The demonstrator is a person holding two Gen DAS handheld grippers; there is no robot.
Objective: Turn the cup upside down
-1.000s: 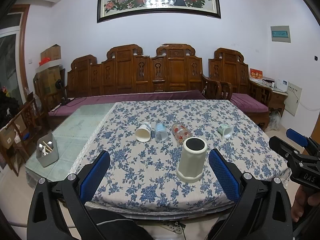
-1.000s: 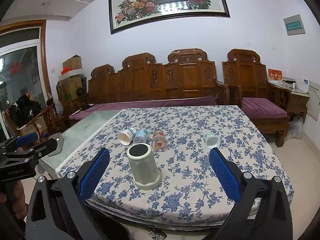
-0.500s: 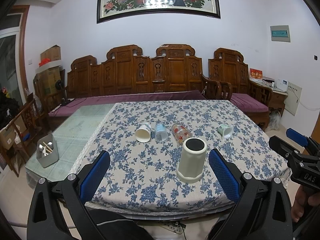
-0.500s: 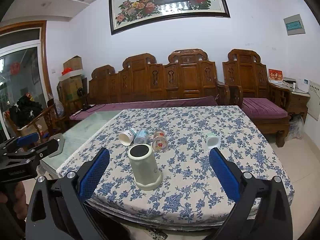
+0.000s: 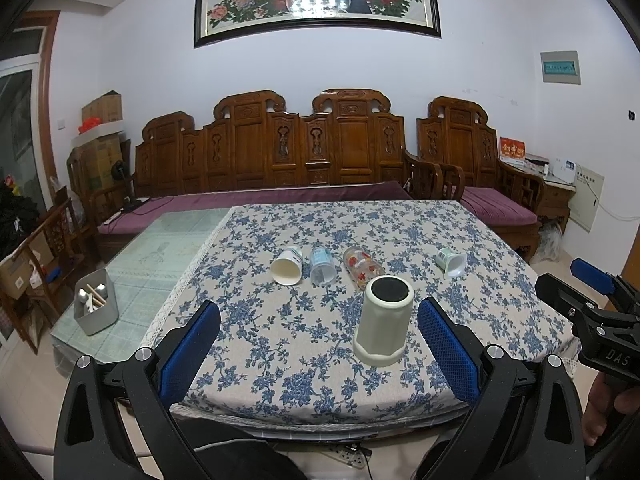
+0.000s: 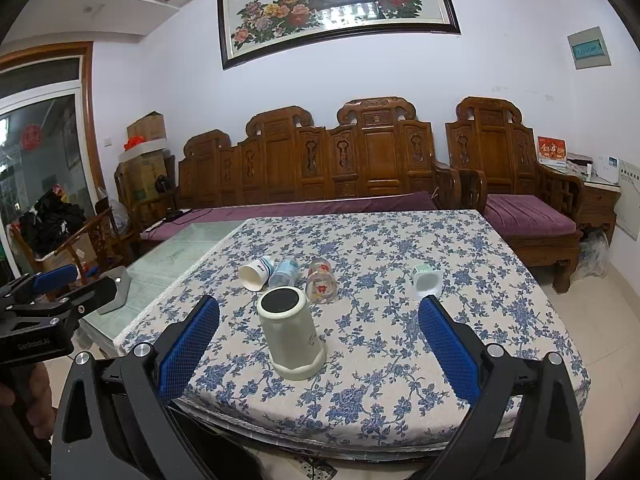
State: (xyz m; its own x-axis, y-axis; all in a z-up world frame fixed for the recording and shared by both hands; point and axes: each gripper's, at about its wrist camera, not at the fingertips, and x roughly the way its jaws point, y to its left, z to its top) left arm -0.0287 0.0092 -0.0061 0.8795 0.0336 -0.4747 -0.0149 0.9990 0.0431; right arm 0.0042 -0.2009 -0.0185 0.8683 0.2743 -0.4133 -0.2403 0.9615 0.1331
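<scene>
Nothing's moved vs 1 s ago: both grippers hang back off the near table edge. Beige cup (image 5: pixel 383 320) stands mouth-down on tablecloth (image 5: pixel 280 344). Left gripper (image 5: pixel 319 350) & right gripper (image 6: pixel 319 348) spread wide, empty. Flip prob done; four cups behind lie sideways.

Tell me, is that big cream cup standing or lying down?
Standing, upside down: the cream cup rests on its wide rim on the tablecloth, dark base facing up.

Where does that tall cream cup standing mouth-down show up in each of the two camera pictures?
Left wrist view: the cream cup stands right of centre, by the right blue pad.
Right wrist view: the cream cup stands left of centre.
Shared landmark: the red-flowered glass lying just behind it.
</scene>
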